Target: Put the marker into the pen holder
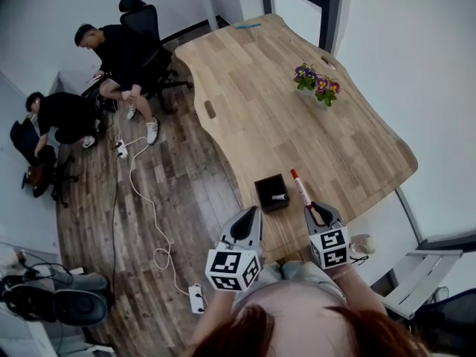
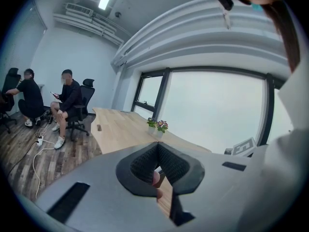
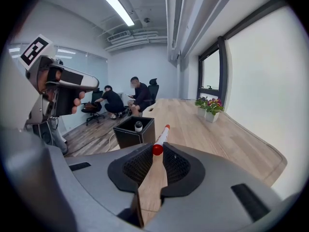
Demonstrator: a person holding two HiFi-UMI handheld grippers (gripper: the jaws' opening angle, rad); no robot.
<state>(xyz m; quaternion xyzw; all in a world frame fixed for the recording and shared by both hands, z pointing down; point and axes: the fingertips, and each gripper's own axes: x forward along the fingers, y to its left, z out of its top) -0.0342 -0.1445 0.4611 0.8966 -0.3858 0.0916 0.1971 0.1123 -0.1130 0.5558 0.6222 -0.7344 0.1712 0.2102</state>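
Downward head view, low gripper views share table (image 1: 260, 103).

1. No legible text, brand, number or sign in any view.
2. Left cube (image 1: 232, 268) and right cube (image 1: 329, 247), lower centre of the head view: black-and-white square patterns only.
3. Marker (image 1: 301, 188): print unreadable.

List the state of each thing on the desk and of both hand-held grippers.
marker: outside the pen holder, red end gripped.
pen holder: upright, open-topped, one white-capped item inside.
right hand-held gripper: shut on the marker.
left hand-held gripper: shut, nothing between the jaws.
flower pots: upright.
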